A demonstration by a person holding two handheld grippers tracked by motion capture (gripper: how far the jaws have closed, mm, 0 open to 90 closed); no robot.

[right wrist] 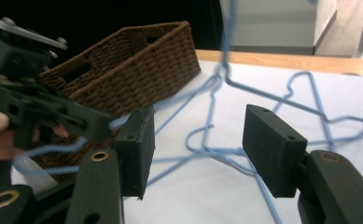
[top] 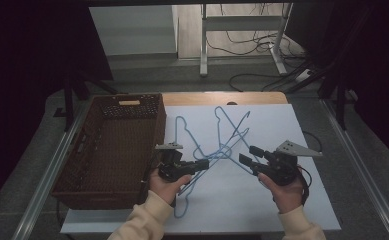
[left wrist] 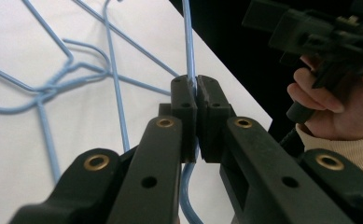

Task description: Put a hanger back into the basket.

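Several blue wire hangers [top: 225,147] lie tangled on the white table top [top: 282,125]. My left gripper [top: 205,164] is shut on the wire of one blue hanger [left wrist: 188,42], which runs up between the pressed pads [left wrist: 184,100] and curls down below them. That hanger hangs lifted from the gripper toward the table's front edge. To the right, my right gripper [top: 248,155] stands open with nothing between its jaws. In the right gripper view [right wrist: 198,140] the hanger tangle [right wrist: 305,107] lies beyond the gap, and the left gripper [right wrist: 53,116] shows at the left.
A dark brown wicker basket [top: 112,145] stands on the left part of the table, close beside the left hand; I also see the basket [right wrist: 137,60] in the right gripper view. A wooden table edge [top: 222,97] runs along the back. Metal rails flank both sides.
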